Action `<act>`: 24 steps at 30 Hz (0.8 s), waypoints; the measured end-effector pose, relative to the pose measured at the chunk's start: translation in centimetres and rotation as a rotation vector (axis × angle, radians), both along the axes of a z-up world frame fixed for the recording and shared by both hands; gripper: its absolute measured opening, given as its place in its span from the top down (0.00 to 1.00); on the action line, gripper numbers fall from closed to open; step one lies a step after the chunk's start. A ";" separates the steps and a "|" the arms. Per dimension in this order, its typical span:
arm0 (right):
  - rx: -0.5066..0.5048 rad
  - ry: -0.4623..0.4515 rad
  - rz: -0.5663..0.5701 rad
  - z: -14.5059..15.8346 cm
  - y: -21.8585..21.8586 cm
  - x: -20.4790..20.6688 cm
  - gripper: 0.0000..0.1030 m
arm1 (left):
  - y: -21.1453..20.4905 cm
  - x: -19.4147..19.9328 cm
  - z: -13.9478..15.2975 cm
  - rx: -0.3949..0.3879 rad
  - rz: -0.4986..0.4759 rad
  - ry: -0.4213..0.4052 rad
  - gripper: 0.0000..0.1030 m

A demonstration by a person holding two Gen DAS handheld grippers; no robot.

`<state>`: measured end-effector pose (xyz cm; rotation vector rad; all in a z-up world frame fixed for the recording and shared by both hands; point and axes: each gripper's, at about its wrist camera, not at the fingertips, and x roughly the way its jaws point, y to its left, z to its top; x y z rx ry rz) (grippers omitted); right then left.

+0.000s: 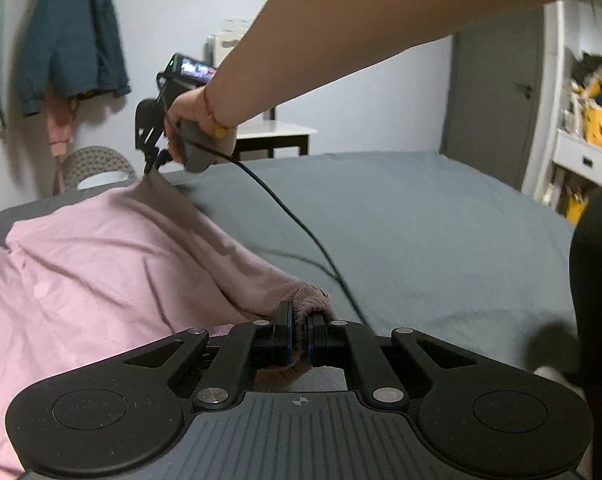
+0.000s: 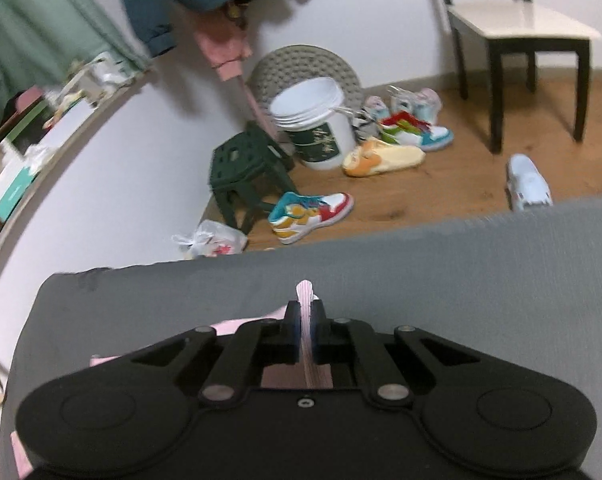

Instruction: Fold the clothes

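Your left tongs (image 1: 299, 326) pinch the ribbed cuff and your right tongs (image 2: 305, 320) clamp a far edge of the pink garment (image 1: 101, 256), lifted taut over the grey bed (image 1: 421, 216), apparently mid-fold; next, carry both grips evenly across.

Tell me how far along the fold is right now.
Early. Done: both grippers have a grip, the left gripper shut on the ribbed cuff, the right gripper on another edge. In hand: the pink sweatshirt is being lifted off the grey bed. Left: no finished fold shows yet.
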<state>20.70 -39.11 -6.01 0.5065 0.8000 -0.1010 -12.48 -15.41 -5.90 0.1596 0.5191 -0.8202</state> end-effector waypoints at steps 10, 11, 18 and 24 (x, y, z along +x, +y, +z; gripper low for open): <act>-0.043 -0.038 0.141 8.3 10.3 2.0 0.95 | 7.0 -1.5 2.7 -0.265 0.348 0.042 0.95; -0.045 -0.037 0.159 8.7 11.6 2.2 0.95 | 7.9 -1.7 2.7 -0.295 0.386 0.046 0.95; -0.064 -0.032 0.296 9.6 22.7 3.2 0.95 | 13.5 -4.5 2.2 -0.442 0.671 0.065 0.95; -0.051 -0.002 0.383 7.5 30.9 3.6 0.95 | 16.6 -6.1 0.3 -0.555 0.864 0.107 0.95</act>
